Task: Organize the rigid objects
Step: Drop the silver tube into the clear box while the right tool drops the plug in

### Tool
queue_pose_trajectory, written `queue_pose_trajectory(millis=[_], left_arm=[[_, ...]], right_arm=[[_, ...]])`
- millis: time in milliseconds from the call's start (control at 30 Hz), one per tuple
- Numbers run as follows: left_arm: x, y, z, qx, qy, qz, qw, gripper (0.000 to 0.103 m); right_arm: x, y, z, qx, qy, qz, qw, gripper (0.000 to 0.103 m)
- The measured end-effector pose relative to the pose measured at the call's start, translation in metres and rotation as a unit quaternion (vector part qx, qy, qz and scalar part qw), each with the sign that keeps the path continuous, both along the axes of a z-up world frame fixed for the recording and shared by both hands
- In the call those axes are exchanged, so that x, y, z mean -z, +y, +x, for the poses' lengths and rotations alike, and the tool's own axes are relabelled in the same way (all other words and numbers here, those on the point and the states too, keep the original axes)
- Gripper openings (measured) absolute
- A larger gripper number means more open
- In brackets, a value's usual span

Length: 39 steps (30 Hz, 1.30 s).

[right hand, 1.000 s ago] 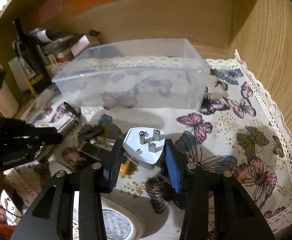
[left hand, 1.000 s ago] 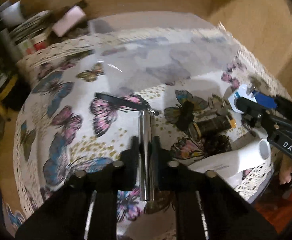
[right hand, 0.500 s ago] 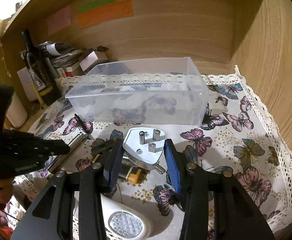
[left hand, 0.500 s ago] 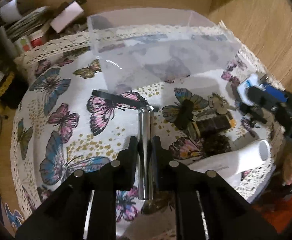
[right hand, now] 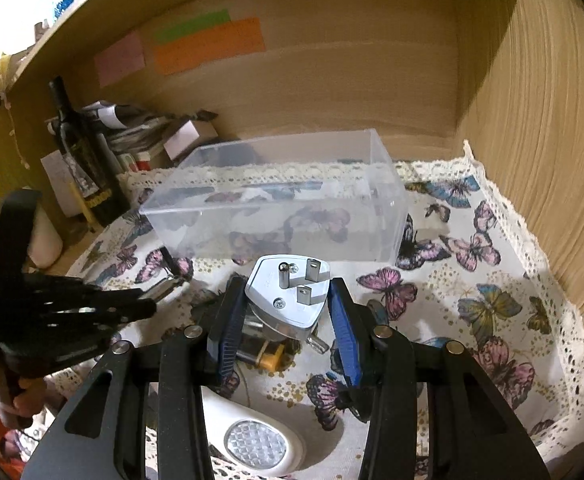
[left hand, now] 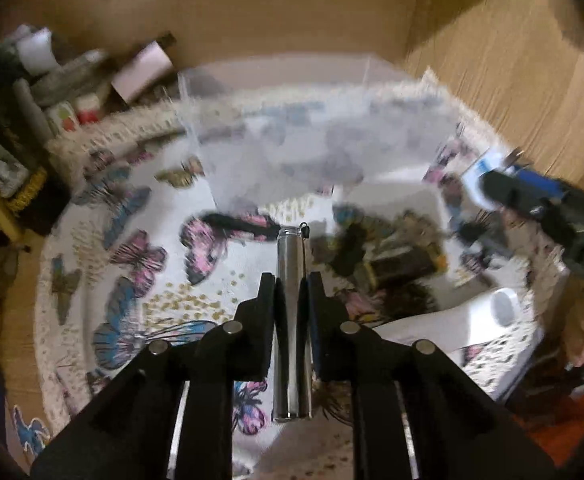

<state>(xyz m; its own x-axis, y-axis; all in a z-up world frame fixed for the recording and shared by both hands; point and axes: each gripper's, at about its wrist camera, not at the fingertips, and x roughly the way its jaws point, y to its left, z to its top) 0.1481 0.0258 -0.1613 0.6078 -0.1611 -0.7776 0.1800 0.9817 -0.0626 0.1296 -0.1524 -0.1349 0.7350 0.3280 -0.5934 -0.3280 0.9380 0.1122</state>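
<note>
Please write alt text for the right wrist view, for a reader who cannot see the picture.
The right claw grips a grey three-pin plug adapter above a butterfly-print tablecloth, with a clear plastic box just beyond it. At the left edge, the left claw holds a silver metal tube; a white lamp lies below.

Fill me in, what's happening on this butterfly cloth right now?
A person is tidying with two handheld claws. The left claw grips a shiny metal cylinder lengthwise, lifted above the butterfly-print tablecloth. The right claw holds a white three-pin plug, pins facing up. Both point toward the clear plastic box, which looks empty. A white torch and other small items are on the cloth.
</note>
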Motion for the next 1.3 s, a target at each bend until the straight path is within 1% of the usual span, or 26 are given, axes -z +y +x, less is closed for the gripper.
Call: queue_pose_trajectory(millis=[133, 333, 500, 667, 767, 833, 933, 1033, 1133, 1200, 1233, 1300], left_arm=[[-0.032, 0.005, -0.017, -0.012, -0.047, -0.011, 0.9988, 0.015], [-0.074, 0.010, -0.029, -0.024, -0.111, -0.027, 0.9931, 0.015], [-0.102, 0.010, -0.026, -0.031, -0.156, -0.034, 0.9867, 0.015], [-0.121, 0.012, -0.010, -0.037, -0.182, -0.041, 0.9818, 0.015], [-0.123, 0.012, 0.007, -0.043, -0.186, -0.040, 0.9807, 0.015], [-0.123, 0.010, 0.020, -0.045, -0.181, -0.039, 0.9817, 0.015], [-0.116, 0.012, 0.046, -0.044, -0.164, -0.048, 0.9843, 0.015], [-0.107, 0.013, 0.070, -0.046, -0.152, -0.049, 0.9860, 0.015], [-0.097, 0.013, 0.087, -0.045, -0.139, -0.052, 0.9880, 0.015], [-0.088, 0.012, 0.098, -0.044, -0.126, -0.049, 0.9899, 0.015], [-0.083, 0.012, 0.104, -0.045, -0.120, -0.046, 0.9907, 0.015], [-0.074, 0.012, 0.115, -0.045, -0.105, -0.042, 0.9925, 0.015]], right_arm=[[-0.010, 0.002, 0.000, -0.004, -0.014, 0.002, 1.000, 0.038], [-0.026, 0.006, 0.002, -0.006, -0.040, 0.006, 0.999, 0.038], [-0.045, 0.006, 0.009, 0.005, -0.066, 0.006, 0.998, 0.038], [-0.062, 0.005, 0.022, 0.013, -0.084, 0.009, 0.996, 0.038], [-0.068, 0.006, 0.032, 0.017, -0.089, 0.004, 0.996, 0.038], [-0.069, 0.009, 0.040, 0.017, -0.087, -0.003, 0.996, 0.038], [-0.067, 0.014, 0.053, 0.018, -0.082, -0.016, 0.996, 0.038], [-0.062, 0.019, 0.067, 0.017, -0.073, -0.022, 0.997, 0.038], [-0.053, 0.026, 0.082, 0.012, -0.060, -0.030, 0.998, 0.038], [-0.047, 0.031, 0.092, 0.009, -0.052, -0.042, 0.998, 0.038], [-0.045, 0.032, 0.096, 0.019, -0.060, -0.040, 0.997, 0.038], [-0.039, 0.035, 0.106, 0.017, -0.049, -0.048, 0.997, 0.038]])
